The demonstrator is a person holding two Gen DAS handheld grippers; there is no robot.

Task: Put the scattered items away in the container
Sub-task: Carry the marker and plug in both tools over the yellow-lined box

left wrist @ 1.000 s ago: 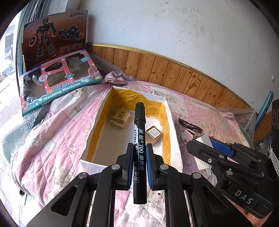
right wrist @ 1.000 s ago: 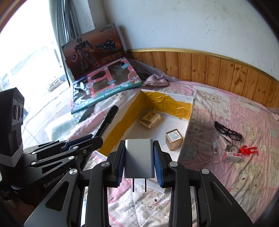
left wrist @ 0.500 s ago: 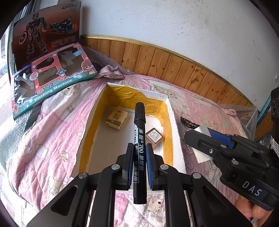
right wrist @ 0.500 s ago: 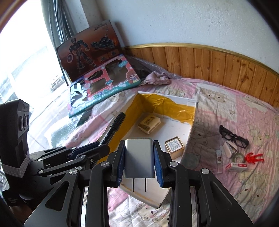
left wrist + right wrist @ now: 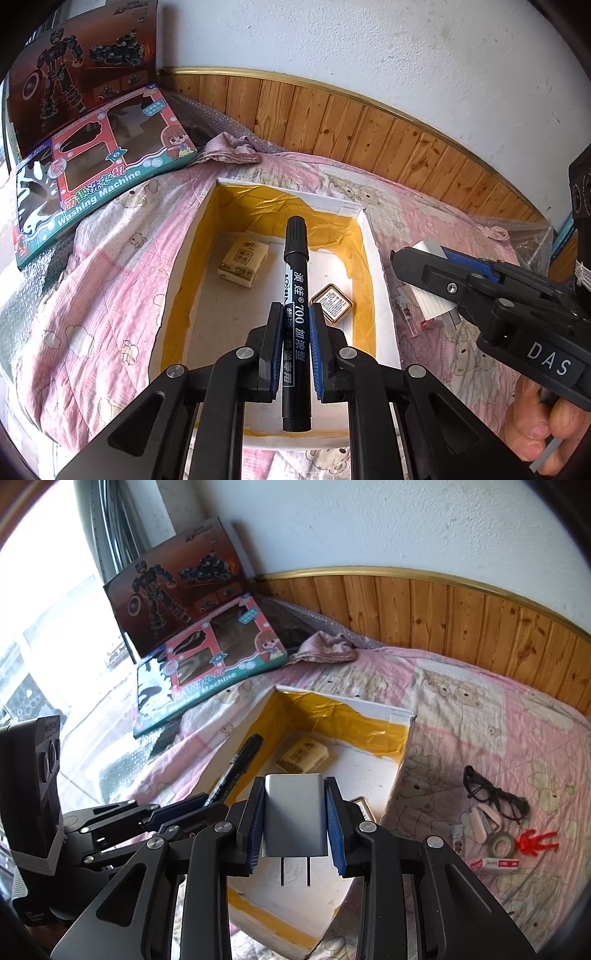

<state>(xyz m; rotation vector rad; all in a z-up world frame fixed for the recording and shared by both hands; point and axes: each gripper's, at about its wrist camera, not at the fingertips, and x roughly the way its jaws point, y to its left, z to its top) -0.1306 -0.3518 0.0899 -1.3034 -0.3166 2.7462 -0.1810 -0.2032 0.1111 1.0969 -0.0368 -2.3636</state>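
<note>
While both grippers hang above the near end of the open box [image 5: 373,258], each is clamped on one item. The left gripper [image 5: 292,347] grips a black marker [image 5: 294,295] at mid-barrel between its blue pads, cap end pointing forward over the box interior. The right gripper [image 5: 295,812] grips a grey plug adapter [image 5: 294,812] by its flat sides, the two prongs pointing back toward the camera.

The box is white outside, lined with yellow tape, and sits on a pink quilt [image 5: 92,277]. Inside lie a beige tissue pack [image 5: 243,261] near the far end and a small square tin [image 5: 331,302] near the right wall, apart from each other.

On the quilt to the right of the box, well apart from it, lie black glasses [image 5: 495,795], a tape roll [image 5: 500,842] and a red figure [image 5: 535,841]. Beyond the box, two toy cartons [image 5: 210,668] lean by the wall.
</note>
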